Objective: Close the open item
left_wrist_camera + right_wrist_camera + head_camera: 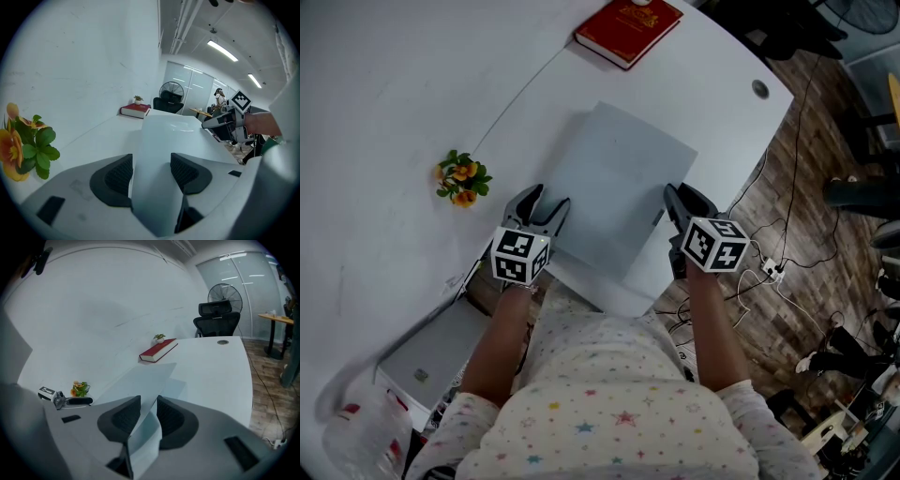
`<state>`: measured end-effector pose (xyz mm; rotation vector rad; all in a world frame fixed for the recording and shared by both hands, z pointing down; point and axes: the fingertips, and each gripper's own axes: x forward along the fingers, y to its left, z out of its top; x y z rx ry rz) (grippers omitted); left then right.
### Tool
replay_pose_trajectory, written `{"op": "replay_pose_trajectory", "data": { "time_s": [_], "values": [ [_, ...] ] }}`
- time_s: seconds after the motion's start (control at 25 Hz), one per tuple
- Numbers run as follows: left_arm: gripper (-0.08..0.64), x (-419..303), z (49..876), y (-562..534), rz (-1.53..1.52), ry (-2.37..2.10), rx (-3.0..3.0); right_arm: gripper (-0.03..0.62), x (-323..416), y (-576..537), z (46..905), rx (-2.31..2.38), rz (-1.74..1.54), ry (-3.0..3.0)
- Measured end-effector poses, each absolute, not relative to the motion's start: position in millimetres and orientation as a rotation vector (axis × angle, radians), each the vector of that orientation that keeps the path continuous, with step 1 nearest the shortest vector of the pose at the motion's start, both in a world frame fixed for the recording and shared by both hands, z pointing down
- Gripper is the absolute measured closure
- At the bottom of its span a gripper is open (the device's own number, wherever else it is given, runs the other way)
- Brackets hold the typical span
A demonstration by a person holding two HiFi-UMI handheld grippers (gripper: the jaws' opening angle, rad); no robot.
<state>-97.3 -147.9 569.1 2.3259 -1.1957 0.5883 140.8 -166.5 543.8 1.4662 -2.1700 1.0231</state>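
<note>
Both grippers clamped on the near corners of the grey panel [619,187], on the white table [394,94].
Left gripper [546,202]: jaws narrowed onto the panel's near-left edge, pads against both faces. Right gripper [680,202]: jaws nearly together, gripping the near-right edge. The panel stretches away ahead of both, tilted above a paler layer. Red book [628,28] is far ahead; orange flower sprig [462,178] is left of the left gripper.

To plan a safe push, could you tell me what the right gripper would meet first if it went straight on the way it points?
The right gripper clamps the pale grey flat cover; straight on, it slides deeper onto that, with the red hardcover book likely beyond.
</note>
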Motion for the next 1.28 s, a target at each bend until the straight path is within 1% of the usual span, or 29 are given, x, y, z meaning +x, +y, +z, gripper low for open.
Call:
{"op": "replay_pose_trajectory", "data": {
  "time_s": [0.56, 1.28],
  "values": [
    [0.319, -92, 575, -146, 0.697, -1.203, 2.344, 0.484, 145, -162, 557, 1.466, 0.995, -2.122],
    [0.321, -90, 577, -146, 0.772, -1.204, 2.346, 0.473, 146, -160, 572, 1.444, 0.836, -2.026]
  ]
}}
